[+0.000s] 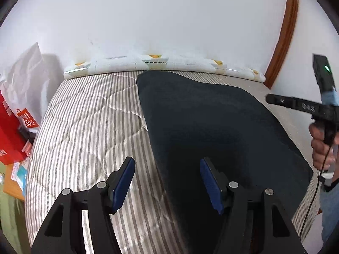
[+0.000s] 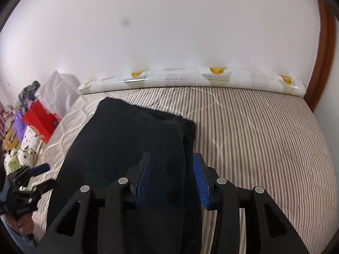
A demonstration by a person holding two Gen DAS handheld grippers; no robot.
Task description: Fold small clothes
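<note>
Both grippers pitched down over dark garment: left gripper half-open, empty; right gripper at 3 o'clock, narrowly parted, gripping nothing.

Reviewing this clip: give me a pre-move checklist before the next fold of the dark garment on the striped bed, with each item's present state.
1. Left tongs empty, pads apart: ok.
2. Right tongs free of the dark garment: ok, pads apart above it.
3. Garment wholly on the striped mattress: ok.
4. Layers aligned: not ok, an under layer peeks out at its right edge.
5. Folds finished: cannot tell.
</note>
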